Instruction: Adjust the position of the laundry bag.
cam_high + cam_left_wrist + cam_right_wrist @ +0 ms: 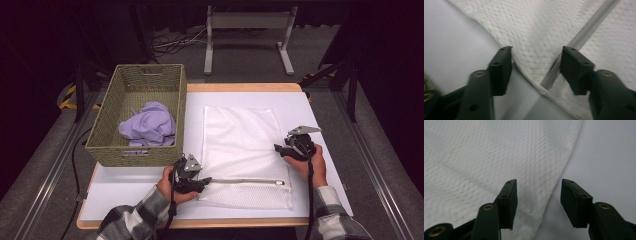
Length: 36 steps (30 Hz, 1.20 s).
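Observation:
A white mesh laundry bag [240,145] lies flat on the white table [140,192], its grey zipper [245,181] running along the near side. My left gripper [206,181] sits at the bag's near left corner, by the zipper's end. In the left gripper view its jaws [537,50] stand apart astride the bag [536,32] corner and the zipper [584,37], pads not pressing. My right gripper [277,148] is at the bag's right edge. In the right gripper view it [539,182] is open, with the bag [486,157] edge between the jaws.
A woven green basket [107,150] stands at the table's left and holds a crumpled lilac cloth [148,125]. A grey metal stand [247,30] and cables lie on the floor beyond the table. Bare table surface lies to the right of the bag.

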{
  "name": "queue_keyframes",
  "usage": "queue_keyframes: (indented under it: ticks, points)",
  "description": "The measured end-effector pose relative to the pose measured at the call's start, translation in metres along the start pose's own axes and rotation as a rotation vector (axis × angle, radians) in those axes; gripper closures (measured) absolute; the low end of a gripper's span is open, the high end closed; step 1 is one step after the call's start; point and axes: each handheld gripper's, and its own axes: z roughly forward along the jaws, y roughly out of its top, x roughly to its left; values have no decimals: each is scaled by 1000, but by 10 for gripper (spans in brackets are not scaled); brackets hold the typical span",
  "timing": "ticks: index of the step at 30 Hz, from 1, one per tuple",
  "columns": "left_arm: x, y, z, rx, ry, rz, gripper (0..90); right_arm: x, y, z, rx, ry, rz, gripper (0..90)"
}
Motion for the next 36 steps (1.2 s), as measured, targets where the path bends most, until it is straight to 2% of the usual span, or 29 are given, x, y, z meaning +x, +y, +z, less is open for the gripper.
queue_keyframes:
  ticks: [2, 3, 6, 7, 9, 11, 19, 27, 32, 36]
  points:
    - [1, 0, -1, -1, -5, 8, 660, 1, -1, 1, 0, -2, -4, 544]
    - [2, -1, -1, -3, -12, 12, 660, 1, -1, 0, 0, 0, 6, 554]
    - [2, -1, -2, -1, -19, 36, 806, 3, -4, 0, -20, 13, -11, 675]
    - [1, -1, -2, 0, -20, 48, 832, 4, -3, 0, -17, 27, -20, 749]
    - [0, 0, -2, 2, -14, 58, 851, 6, -3, 1, -19, 42, -24, 833]
    - [1, 0, -2, 2, -24, 57, 854, 7, -3, 1, -20, 56, -22, 886]
    - [0, 0, -4, 9, -7, 76, 863, 11, 3, 4, -23, 33, -48, 895]
    - [11, -9, -13, 13, 46, 51, 863, 22, 13, 12, -37, 41, -78, 895]
    - [13, -14, -19, 21, 73, 42, 863, 30, 22, 19, -47, 53, -92, 894]
    - [15, -19, -23, 18, 93, 21, 862, 36, 29, 24, -48, 61, -110, 894]
